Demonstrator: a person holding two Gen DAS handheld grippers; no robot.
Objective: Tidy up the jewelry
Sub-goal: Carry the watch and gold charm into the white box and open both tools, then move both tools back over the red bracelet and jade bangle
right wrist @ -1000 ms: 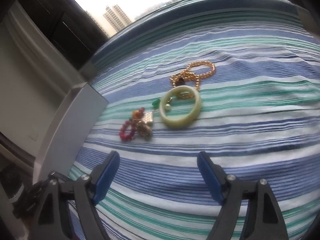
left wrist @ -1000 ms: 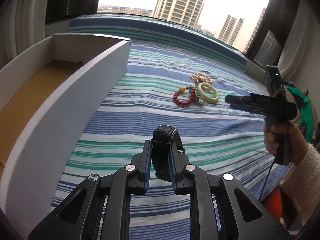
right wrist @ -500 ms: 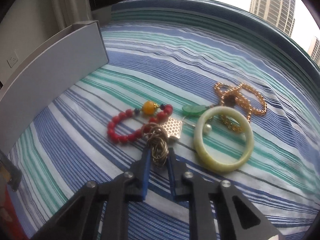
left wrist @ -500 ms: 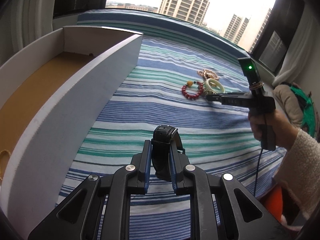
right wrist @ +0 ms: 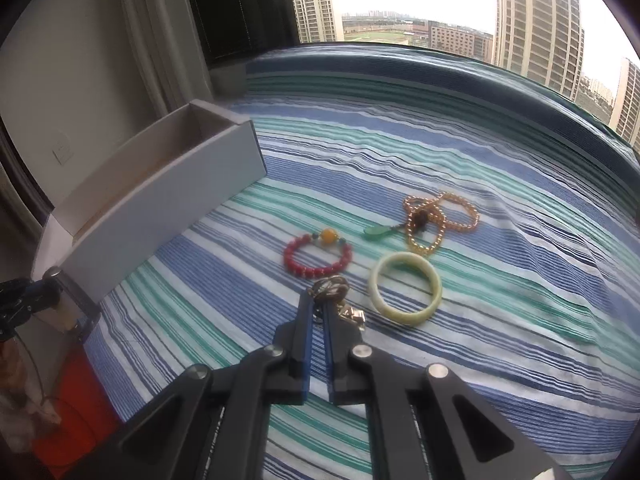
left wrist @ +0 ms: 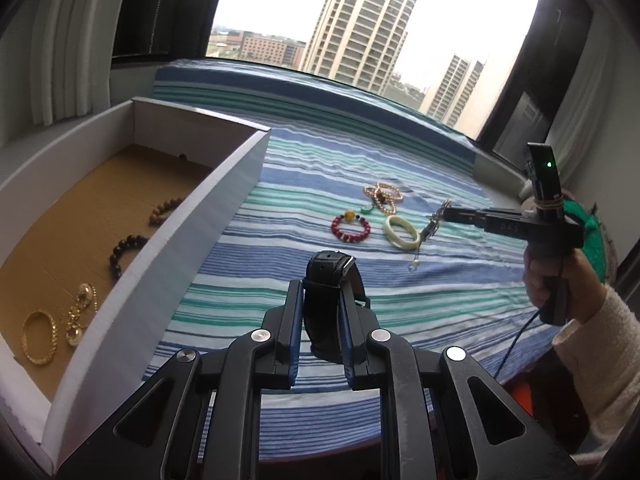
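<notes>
- Left wrist view: my left gripper (left wrist: 320,312) is clamped narrow on a black leather-strap wristwatch (left wrist: 330,280), held above the blue-and-green striped cloth (left wrist: 280,240). The open white cardboard box (left wrist: 192,248) beside it contains bead strands and gold-coloured pieces.
- Right wrist view: my right gripper (right wrist: 318,312) is pinched tight on a silver-coloured chain-link piece (right wrist: 330,290). The red bead bracelet (right wrist: 316,256) and the pale green jade bangle (right wrist: 406,288) lie on the cloth, near the fingertips.
</notes>
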